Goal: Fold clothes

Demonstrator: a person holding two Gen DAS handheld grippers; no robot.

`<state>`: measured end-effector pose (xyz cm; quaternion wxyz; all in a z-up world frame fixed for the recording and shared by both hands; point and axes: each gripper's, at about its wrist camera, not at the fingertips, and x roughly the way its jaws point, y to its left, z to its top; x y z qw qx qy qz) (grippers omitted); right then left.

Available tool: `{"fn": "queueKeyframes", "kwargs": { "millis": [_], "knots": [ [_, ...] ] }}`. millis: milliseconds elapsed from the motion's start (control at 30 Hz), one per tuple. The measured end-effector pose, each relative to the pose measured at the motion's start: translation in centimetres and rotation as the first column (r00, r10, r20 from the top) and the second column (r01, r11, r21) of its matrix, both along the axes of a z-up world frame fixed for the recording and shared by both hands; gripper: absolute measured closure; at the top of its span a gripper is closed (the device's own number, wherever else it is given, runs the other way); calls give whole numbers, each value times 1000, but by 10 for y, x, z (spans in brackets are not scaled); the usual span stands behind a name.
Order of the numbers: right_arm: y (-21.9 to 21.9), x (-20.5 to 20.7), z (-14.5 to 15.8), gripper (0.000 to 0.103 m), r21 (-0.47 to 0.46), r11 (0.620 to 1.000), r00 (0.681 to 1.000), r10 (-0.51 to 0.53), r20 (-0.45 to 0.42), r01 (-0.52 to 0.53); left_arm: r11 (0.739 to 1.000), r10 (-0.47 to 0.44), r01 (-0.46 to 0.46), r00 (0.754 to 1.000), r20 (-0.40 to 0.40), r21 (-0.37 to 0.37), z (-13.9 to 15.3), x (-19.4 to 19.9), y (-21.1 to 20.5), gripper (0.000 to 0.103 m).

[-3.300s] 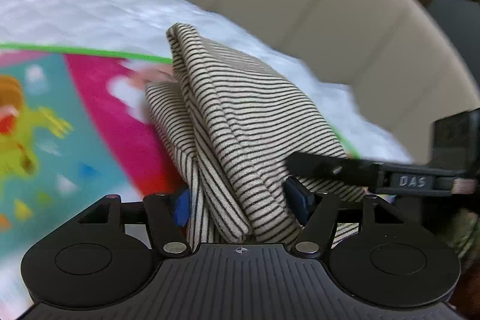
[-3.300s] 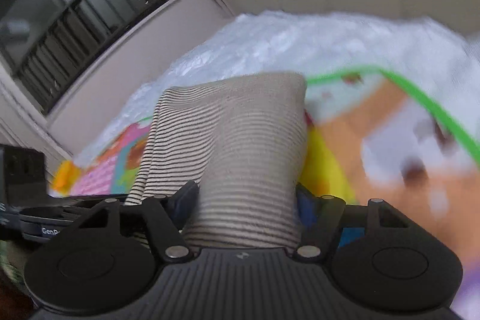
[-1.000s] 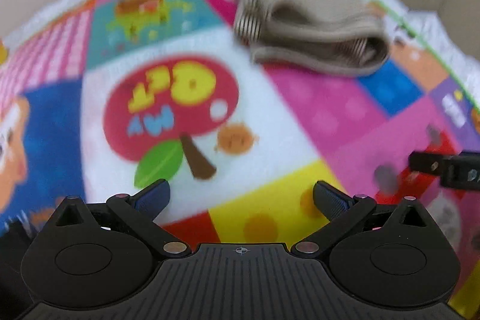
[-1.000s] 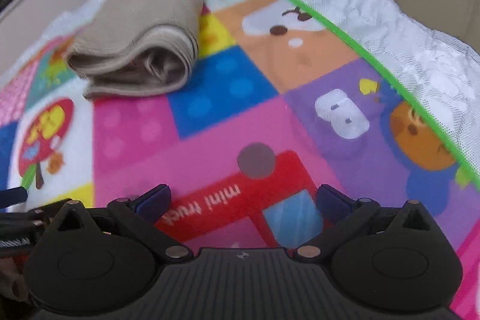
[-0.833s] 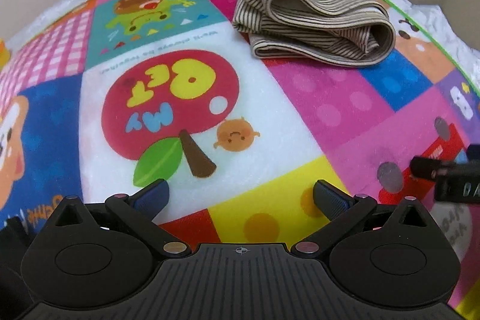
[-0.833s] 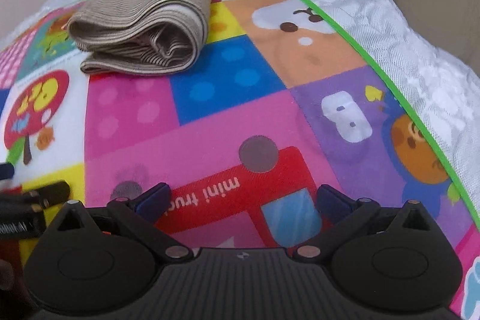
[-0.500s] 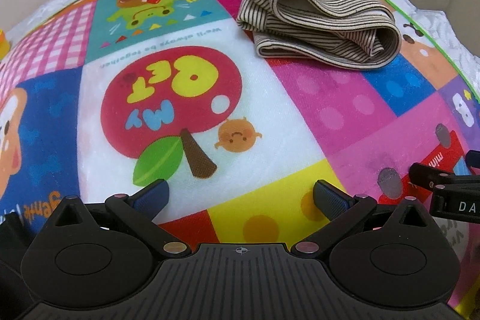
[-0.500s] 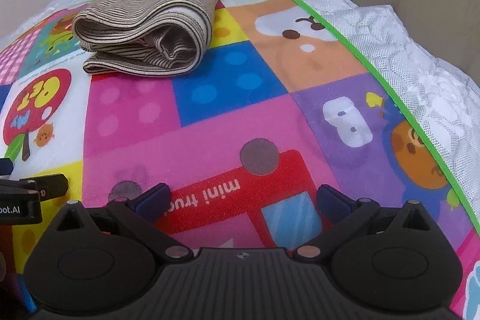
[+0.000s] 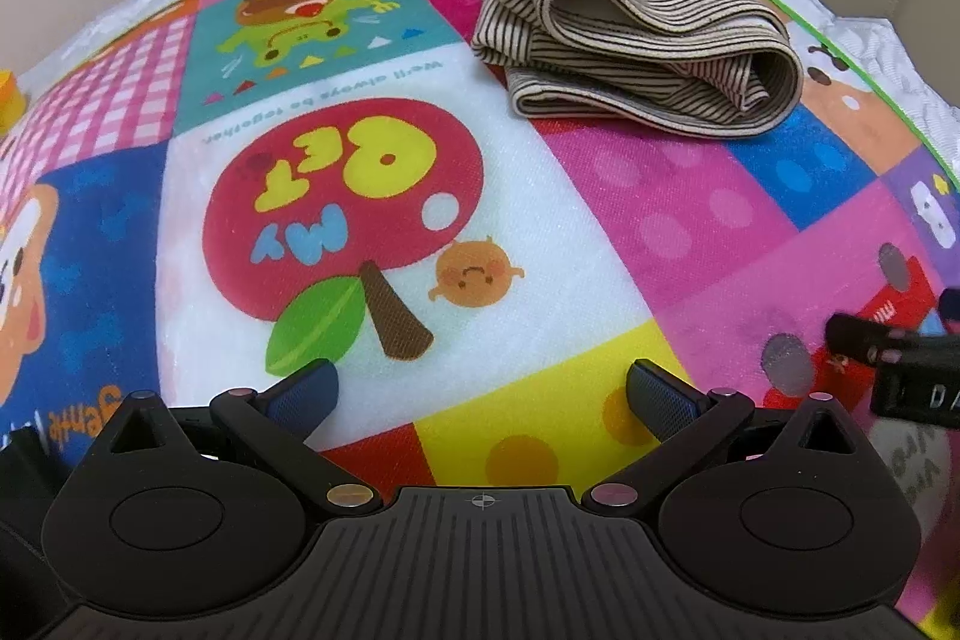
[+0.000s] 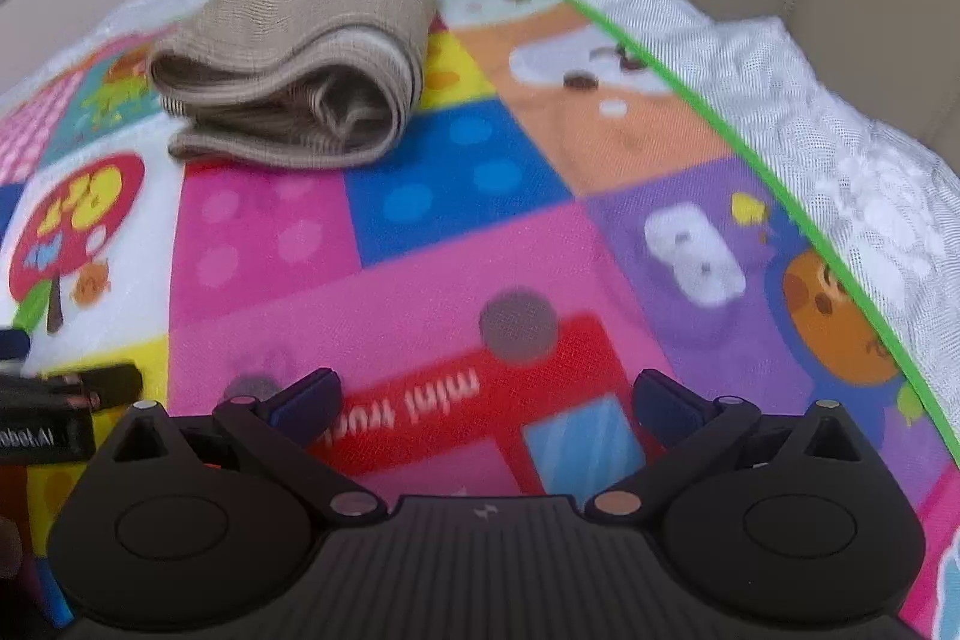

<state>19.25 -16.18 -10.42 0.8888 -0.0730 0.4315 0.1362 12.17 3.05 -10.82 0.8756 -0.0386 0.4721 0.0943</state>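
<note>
Both grippers hover low and level over the near part of the play mat (image 9: 600, 196) — left gripper (image 9: 480, 391) and right gripper (image 10: 485, 400) with jaws spread wide, holding nothing — while the folded striped garment (image 9: 636, 40) lies at the mat's far edge, well apart.

Left gripper (image 9: 480, 391) and right gripper (image 10: 486, 397) are held side by side, level and low, each with jaws spread wide and nothing gripped between the blue pads.
</note>
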Motion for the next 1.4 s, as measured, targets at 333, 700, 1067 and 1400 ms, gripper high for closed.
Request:
{"fn": "queueKeyframes", "kwargs": {
  "millis": [333,700,1067,1400],
  "knots": [
    [-1,33,-19,0,63,958,939,258,230,-279,980,76,-120,962,262,157,-15,30,-2,0],
    [4,30,-18,0,34,960,936,263,233,-278,811,-60,-118,957,284,573,-26,23,-67,0],
    [5,28,-19,0,30,960,936,263,236,-278,857,-46,-108,958,284,504,-18,27,-54,0],
    [5,28,-20,0,28,960,935,263,237,-277,865,-33,-121,954,296,486,-21,20,-57,0]
  ]
}}
